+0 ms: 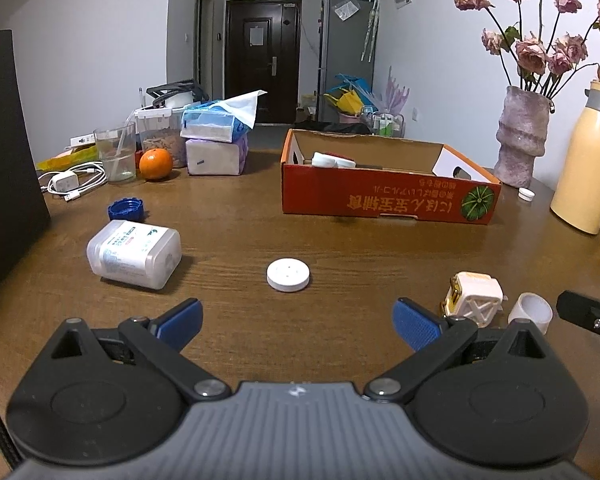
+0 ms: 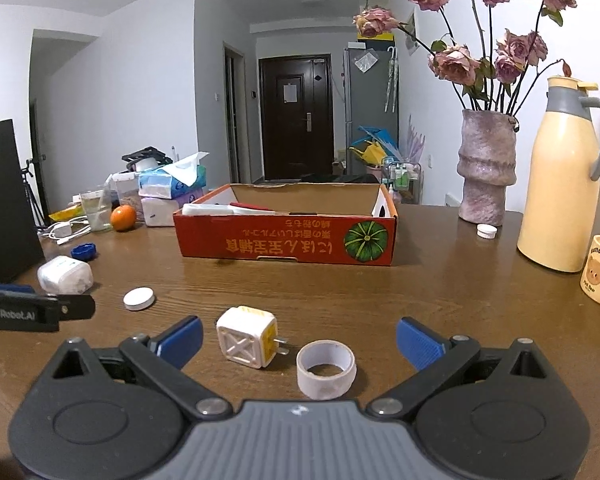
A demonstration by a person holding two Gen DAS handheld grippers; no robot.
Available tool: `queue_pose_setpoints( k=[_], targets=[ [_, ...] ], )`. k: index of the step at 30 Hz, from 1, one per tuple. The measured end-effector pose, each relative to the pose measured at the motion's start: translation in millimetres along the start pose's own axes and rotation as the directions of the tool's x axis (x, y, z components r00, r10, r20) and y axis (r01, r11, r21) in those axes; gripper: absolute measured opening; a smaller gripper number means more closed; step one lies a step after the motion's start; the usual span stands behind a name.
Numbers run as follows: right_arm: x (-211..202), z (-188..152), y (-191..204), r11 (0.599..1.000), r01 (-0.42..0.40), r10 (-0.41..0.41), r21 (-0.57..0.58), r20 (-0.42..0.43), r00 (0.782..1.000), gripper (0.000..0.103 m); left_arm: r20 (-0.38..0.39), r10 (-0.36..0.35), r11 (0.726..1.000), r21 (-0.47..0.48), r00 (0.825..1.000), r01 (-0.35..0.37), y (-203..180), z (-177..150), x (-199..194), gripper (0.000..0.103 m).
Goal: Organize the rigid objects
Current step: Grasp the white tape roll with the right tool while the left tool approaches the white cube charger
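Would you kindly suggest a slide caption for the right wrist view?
Open right gripper hovers over a white plug adapter and tape roll, red cardboard box beyond.

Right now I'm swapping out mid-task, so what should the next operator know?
Left gripper: open, empty, facing the white puck.
Right gripper: open, empty, the plug adapter and tape roll between its jaws.
Done: some white items already lie in the red box.
Left: puck, adapter, tape, white bottle, blue cap, and white cap by the vase.
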State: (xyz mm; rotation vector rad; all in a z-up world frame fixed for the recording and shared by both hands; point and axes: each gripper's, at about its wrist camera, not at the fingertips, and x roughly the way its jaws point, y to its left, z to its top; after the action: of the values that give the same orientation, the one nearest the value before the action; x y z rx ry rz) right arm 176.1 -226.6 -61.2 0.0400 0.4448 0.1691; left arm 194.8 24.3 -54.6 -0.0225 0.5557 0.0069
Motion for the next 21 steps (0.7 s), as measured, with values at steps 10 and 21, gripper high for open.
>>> queue_pose_setpoints(
  k=[10, 21],
  targets=[
    [18.8, -7.1, -3.3, 0.999, 0.028, -0.03, -0.024, -0.091, 0.995, 0.09, -0.019, 0.008, 1.0, -0.006, 1.0, -0.008, 5.1, -3.4, 6.0, 0.103],
    [61.9, -8.3, -11.0, 1.0, 0.014, -0.017, -0.017, -0.216, 0.976, 0.061, -0.037, 0.013, 1.0, -0.007, 0.999, -0.013, 6.7, -3.0, 14.4, 0.103]
  ],
)
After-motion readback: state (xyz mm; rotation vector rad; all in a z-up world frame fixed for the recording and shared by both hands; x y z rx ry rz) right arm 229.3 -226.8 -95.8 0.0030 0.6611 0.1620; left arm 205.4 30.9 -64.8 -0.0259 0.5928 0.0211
